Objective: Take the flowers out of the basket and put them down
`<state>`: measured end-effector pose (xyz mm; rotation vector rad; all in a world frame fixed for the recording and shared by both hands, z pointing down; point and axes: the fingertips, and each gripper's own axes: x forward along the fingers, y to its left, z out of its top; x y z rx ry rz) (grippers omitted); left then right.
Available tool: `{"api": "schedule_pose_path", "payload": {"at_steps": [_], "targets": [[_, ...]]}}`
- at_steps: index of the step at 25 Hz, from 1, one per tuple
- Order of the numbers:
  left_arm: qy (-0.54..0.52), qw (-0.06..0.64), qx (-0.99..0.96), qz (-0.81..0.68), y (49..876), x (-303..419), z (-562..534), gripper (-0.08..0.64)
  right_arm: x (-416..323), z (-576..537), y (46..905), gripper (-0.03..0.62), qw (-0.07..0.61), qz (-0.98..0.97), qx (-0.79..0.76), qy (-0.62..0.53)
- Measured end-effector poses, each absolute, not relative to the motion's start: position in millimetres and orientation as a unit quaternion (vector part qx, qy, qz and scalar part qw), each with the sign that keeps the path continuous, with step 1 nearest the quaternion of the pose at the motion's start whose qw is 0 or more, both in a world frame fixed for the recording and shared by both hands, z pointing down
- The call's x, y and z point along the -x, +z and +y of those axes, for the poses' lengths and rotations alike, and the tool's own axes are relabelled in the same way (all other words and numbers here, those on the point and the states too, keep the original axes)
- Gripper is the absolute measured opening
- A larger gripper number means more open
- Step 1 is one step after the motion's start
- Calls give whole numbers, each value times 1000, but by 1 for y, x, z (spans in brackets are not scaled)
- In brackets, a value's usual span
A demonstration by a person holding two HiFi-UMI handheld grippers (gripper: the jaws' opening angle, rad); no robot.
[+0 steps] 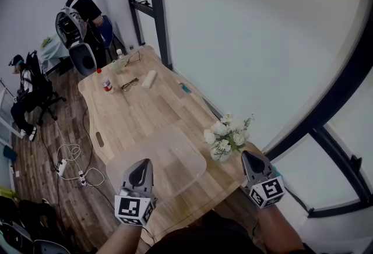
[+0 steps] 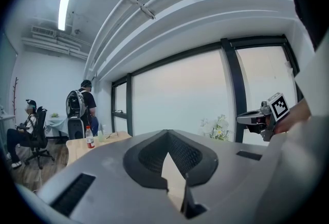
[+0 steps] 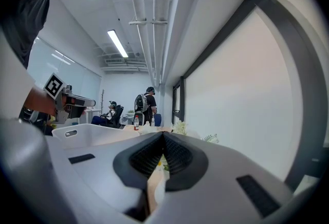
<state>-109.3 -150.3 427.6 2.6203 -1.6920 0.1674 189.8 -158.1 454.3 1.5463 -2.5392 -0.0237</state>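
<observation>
Beside a large window (image 1: 250, 43) runs a long wooden table (image 1: 140, 113), and we stand at its near end. On this end sits a translucent basket (image 1: 175, 159). We see the white flowers (image 1: 224, 135) outside of it, standing upright on the table just beside its right edge. The left gripper (image 1: 141, 165) hovers over the near rim of the basket, its jaws pressed together. The right gripper (image 1: 248, 157) is near the flowers, at their right side, with its jaws pressed together too.
</observation>
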Motion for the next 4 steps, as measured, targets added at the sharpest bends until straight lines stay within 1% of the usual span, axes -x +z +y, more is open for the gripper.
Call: {"api": "schedule_pose_path", "payload": {"at_steps": [4], "targets": [[51,9,-839,-542,426,108,-150,5,-192,-158,459,22,76,-854,-515,-7]]}}
